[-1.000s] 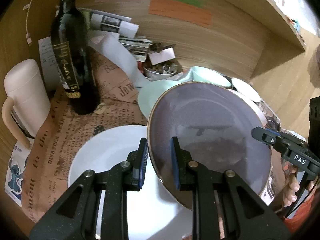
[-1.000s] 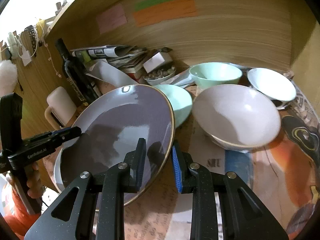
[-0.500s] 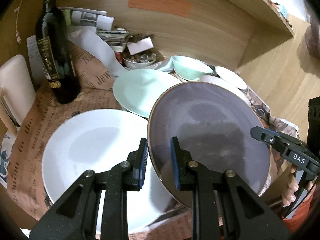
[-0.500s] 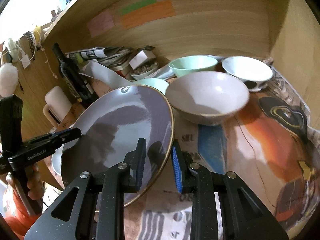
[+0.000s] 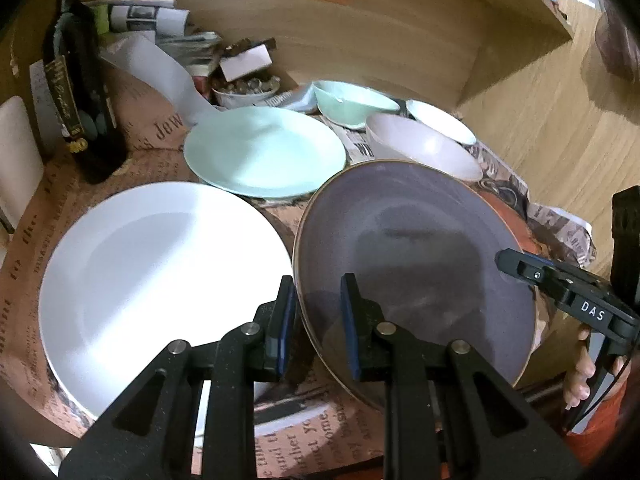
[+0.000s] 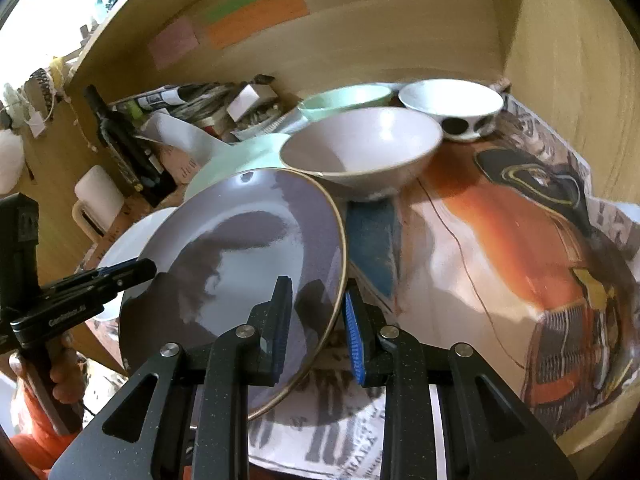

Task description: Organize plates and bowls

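A grey plate (image 5: 416, 256) with a gold rim is held tilted above the bench (image 6: 480, 240), both grippers' jaws clamped on its opposite edges: the left gripper (image 5: 316, 320), the right gripper (image 6: 316, 320). Beside it lie a white plate (image 5: 160, 276) and a mint plate (image 5: 264, 152); a grey bowl (image 6: 360, 152) sits behind

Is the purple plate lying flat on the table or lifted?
Lifted: purple plate is tilted, rim pinched by left gripper and right gripper, newspaper visible beneath.
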A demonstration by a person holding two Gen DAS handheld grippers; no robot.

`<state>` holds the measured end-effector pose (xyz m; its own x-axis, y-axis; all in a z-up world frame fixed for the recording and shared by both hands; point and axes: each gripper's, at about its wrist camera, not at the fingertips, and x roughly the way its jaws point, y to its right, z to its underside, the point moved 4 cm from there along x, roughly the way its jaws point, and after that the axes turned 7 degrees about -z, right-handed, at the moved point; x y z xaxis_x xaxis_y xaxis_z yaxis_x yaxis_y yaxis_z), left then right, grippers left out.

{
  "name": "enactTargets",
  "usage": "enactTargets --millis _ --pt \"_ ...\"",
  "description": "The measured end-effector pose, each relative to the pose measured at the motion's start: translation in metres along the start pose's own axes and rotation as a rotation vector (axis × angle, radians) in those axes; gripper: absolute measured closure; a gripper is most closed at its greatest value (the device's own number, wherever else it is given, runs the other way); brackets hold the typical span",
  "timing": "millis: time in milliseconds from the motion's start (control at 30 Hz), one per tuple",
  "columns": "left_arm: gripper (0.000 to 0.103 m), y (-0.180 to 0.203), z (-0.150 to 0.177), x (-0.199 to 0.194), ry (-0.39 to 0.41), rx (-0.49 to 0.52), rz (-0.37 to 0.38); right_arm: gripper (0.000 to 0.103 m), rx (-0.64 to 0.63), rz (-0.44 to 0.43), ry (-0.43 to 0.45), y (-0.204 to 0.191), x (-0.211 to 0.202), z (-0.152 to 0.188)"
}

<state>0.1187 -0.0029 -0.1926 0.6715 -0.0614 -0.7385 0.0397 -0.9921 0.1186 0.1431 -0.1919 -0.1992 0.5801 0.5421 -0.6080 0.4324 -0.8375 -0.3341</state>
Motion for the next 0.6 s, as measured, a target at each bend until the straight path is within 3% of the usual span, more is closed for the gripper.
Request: enactTargets --millis 600 --pt "0.081 0.020 0.007 0.026 -0.051 0.027 -0.015 0.078 0.043 0.028 -0.045 0.025 0.007 0.009"
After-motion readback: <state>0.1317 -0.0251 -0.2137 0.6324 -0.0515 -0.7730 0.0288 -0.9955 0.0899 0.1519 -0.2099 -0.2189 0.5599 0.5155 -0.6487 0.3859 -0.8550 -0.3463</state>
